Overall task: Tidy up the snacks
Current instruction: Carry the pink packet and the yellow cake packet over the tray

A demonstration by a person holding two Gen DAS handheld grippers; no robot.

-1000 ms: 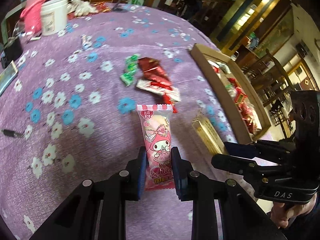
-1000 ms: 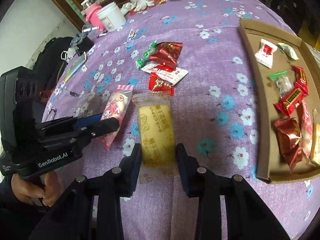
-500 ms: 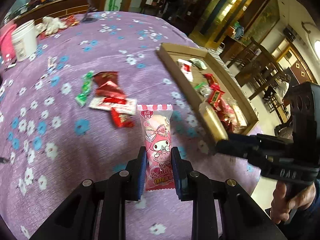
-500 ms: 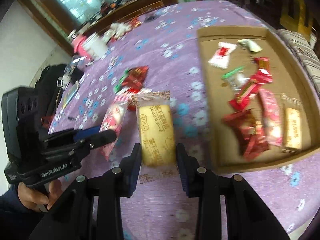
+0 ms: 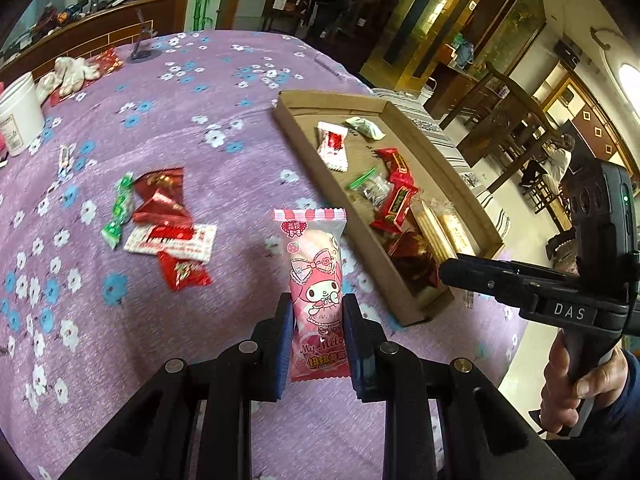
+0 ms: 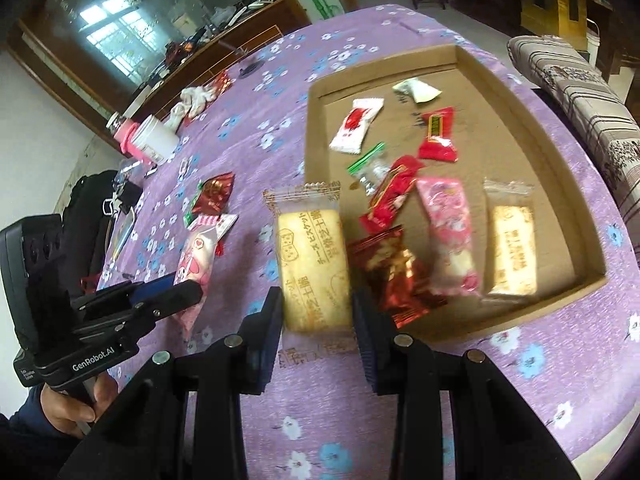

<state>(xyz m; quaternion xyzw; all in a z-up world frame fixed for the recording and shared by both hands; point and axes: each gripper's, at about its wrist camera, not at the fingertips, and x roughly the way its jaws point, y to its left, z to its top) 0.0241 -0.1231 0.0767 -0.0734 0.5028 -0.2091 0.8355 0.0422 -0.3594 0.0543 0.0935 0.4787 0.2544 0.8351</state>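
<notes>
Left gripper (image 5: 316, 334) jaws narrow, clamped on pink snack packet (image 5: 316, 280). Right gripper (image 6: 316, 320) jaws slightly wider, clamped on yellow biscuit packet (image 6: 310, 264).

Both wrist views are lit by soft, dim daylight, brightest from a window (image 6: 105, 26) far beyond the right gripper (image 6: 316, 320) to its upper left and from a glowing opening (image 5: 631, 80) far off to the right of the left gripper (image 5: 316, 332); shadows on the purple tablecloth (image 5: 200, 312) are faint and diffuse. Fisheye bending curves the cloth and darkens the corners to black; the cardboard tray (image 6: 592, 284) just ahead of the right gripper is smeared by motion blur, while the red foil wrapper (image 6: 394, 276) in it catches small glints.
</notes>
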